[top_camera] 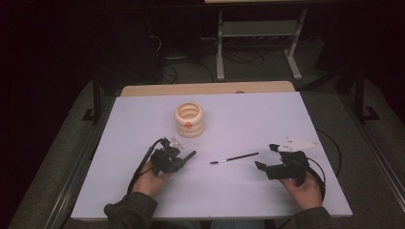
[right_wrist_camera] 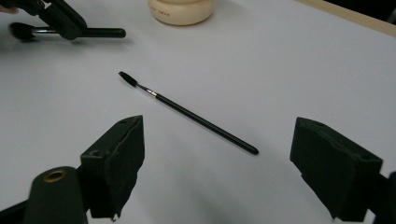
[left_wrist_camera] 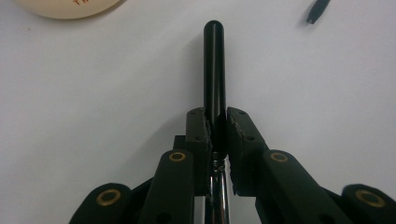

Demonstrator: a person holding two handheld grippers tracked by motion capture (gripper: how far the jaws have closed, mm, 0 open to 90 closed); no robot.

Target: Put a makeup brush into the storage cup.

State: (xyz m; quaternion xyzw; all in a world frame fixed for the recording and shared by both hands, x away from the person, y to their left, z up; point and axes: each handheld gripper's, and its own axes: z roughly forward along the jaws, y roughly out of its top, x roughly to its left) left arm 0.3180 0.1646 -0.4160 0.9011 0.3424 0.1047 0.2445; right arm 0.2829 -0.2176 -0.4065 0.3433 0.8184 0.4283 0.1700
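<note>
One thick brush (left_wrist_camera: 214, 70) is already clamped in the left tool (left_wrist_camera: 215, 128) near the cream holder (top_camera: 189, 120), while the thin brush (right_wrist_camera: 187, 112) is left on the surface (top_camera: 248, 119) before the right tool (right_wrist_camera: 219, 172), held wide apart.

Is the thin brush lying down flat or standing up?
Lying flat. The thin brush rests lengthwise on the white table, untouched.

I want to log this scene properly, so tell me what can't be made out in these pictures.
- Held brush: in the left gripper view, the left tool covers its head.
- Cream holder: the inside is too small to read in the high view; the edge cuts it off in both gripper views.
- Orange mark on the holder: too small to read.
- Thin brush: its bristle tip is blurred in the right gripper view.
</note>
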